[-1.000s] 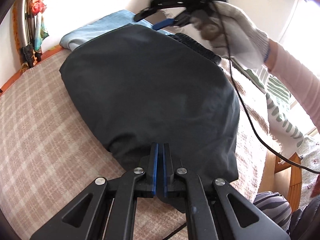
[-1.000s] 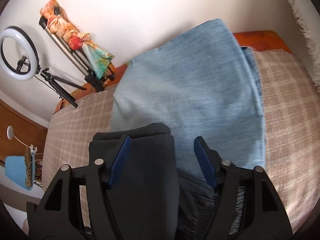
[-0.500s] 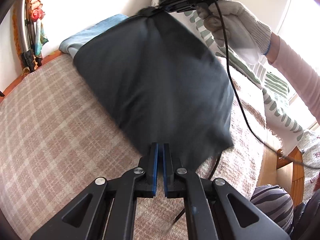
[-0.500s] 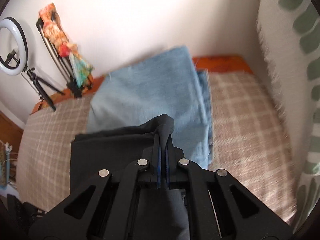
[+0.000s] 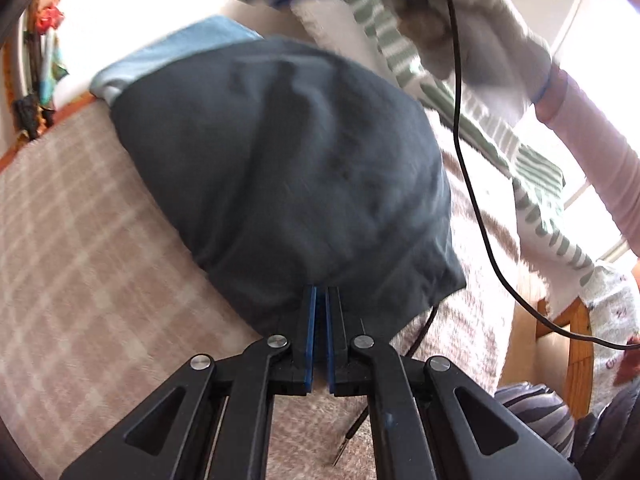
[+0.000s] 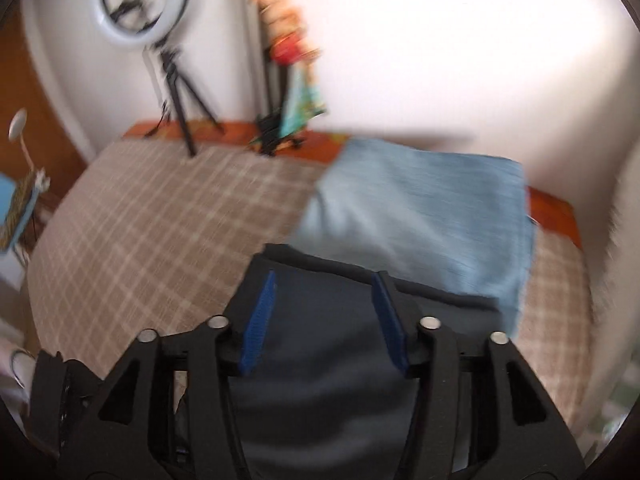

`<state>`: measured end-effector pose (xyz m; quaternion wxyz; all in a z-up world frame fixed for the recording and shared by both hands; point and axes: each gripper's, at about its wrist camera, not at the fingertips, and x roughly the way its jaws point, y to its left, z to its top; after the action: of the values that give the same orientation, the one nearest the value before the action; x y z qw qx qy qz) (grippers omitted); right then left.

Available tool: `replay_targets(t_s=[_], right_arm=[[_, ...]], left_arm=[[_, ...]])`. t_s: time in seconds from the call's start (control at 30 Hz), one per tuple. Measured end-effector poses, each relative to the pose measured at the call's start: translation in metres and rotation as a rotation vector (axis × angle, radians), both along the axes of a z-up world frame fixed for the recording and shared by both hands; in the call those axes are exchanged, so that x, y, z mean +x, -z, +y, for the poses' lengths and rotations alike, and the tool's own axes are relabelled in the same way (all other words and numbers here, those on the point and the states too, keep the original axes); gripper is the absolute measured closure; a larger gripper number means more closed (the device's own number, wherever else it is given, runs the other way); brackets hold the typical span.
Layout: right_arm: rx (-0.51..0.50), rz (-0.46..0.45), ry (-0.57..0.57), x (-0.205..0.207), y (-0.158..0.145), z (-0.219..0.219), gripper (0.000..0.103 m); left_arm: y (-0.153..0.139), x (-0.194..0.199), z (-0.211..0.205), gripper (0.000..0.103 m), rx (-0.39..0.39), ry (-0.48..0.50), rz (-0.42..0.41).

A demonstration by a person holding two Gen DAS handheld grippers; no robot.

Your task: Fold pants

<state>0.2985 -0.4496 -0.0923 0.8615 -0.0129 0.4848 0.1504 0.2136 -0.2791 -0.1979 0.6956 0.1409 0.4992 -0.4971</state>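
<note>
The left gripper (image 5: 319,300), its blue pads pressed together on the near edge of the dark pants (image 5: 288,176), pins the folded garment to the plaid bedspread (image 5: 80,240), seemingly to anchor that end while the other side is worked. Above the far end, the right gripper (image 6: 324,312) has just been opening; its jaws stand spread over the dark cloth, nothing pinched between them, which suggests the corner has been let go. In the left wrist view a white-gloved hand (image 5: 492,52) carries that tool above the bed, a black cable (image 5: 472,200) trailing from it. The pants lie in a compact bundle mid-bed, their far edge overlapping folded light-blue jeans (image 6: 432,208) by the wall. A ring light on a tripod (image 6: 144,4) stands behind.
</note>
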Motion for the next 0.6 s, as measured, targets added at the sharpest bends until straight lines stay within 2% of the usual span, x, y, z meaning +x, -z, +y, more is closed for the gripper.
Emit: replay_targets(t_s=[0.07, 0.17, 0.3, 0.33, 0.37, 0.4, 0.43, 0.5, 0.6], right_arm=[[-0.018, 0.036, -0.07, 0.019, 0.013, 0.025, 0.04], [0.016, 0.089, -0.102, 0.044, 0.034, 0.043, 0.039], [-0.054, 0.145, -0.13, 0.062, 0.063, 0.061, 0.039], [-0.075, 0.153, -0.14, 0.062, 0.069, 0.065, 0.043], [-0.097, 0.153, -0.149, 0.059, 0.073, 0.07, 0.052], [-0.111, 0.152, -0.163, 0.054, 0.075, 0.073, 0.075], [-0.116, 0.15, -0.172, 0.05, 0.075, 0.076, 0.083], [-0.143, 0.109, -0.152, 0.042, 0.071, 0.08, 0.089], [-0.139, 0.08, -0.075, 0.043, 0.057, 0.071, 0.094]], left_arm=[[0.003, -0.004, 0.0, 0.101, -0.003, 0.01, 0.009], [0.007, -0.012, -0.004, 0.101, 0.003, 0.024, 0.009], [0.011, -0.022, -0.008, 0.101, 0.01, 0.053, -0.014], [0.011, -0.021, -0.008, 0.101, 0.006, 0.052, -0.008], [0.012, -0.019, -0.007, 0.101, 0.0, 0.049, 0.004], [0.013, -0.017, -0.006, 0.101, -0.007, 0.049, 0.012], [0.013, -0.016, -0.005, 0.101, -0.016, 0.05, 0.02], [0.013, -0.01, 0.004, 0.101, -0.029, 0.05, 0.029], [0.014, -0.01, 0.005, 0.102, -0.041, 0.053, 0.036]])
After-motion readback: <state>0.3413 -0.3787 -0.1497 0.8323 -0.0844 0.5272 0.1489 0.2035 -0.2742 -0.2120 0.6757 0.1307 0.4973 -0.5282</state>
